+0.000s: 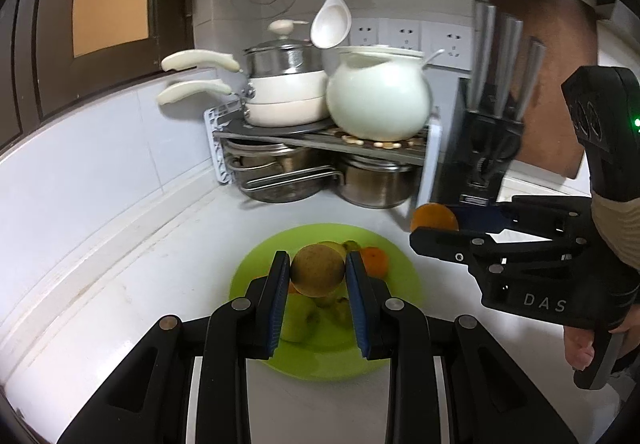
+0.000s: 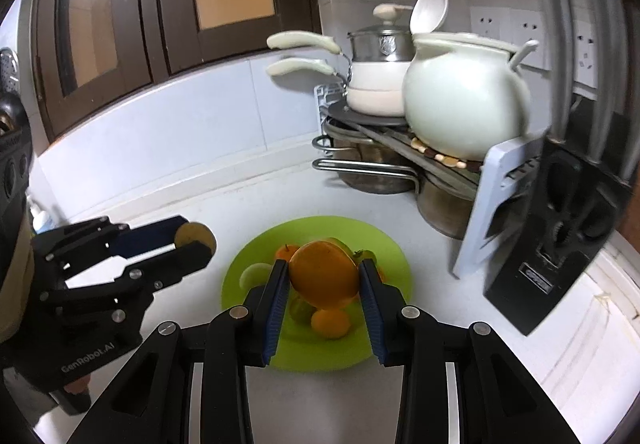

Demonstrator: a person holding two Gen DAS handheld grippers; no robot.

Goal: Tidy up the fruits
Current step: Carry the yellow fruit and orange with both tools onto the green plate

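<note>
Nearest in the left wrist view: left gripper, closed tight on one brown-skinned fruit, pads pressing both sides, raised above the plate. Nearest in the right wrist view: right gripper, narrowly parted and clamped on one large orange, likewise lifted over the plate.

Below both, one green plate on the white counter, holding a loose pile: at least two small oranges, one at 2 o'clock on the plate, plus several green and yellow-green fruits; exact count hard to tell under the fingers.

Readable on the gripper bodies: "DAS" at 3 o'clock in the left view, "GenRobot.AI" at 8 o'clock in the right view.

Farther back, at 12 o'clock: one rack with two steel pots beneath, two cream saucepans stacked on top under a steel lid, one white round pot beside them. At 2 o'clock, one black knife block with three steel handles; label unreadable. One white ladle hanging above. Three wall sockets behind.
</note>
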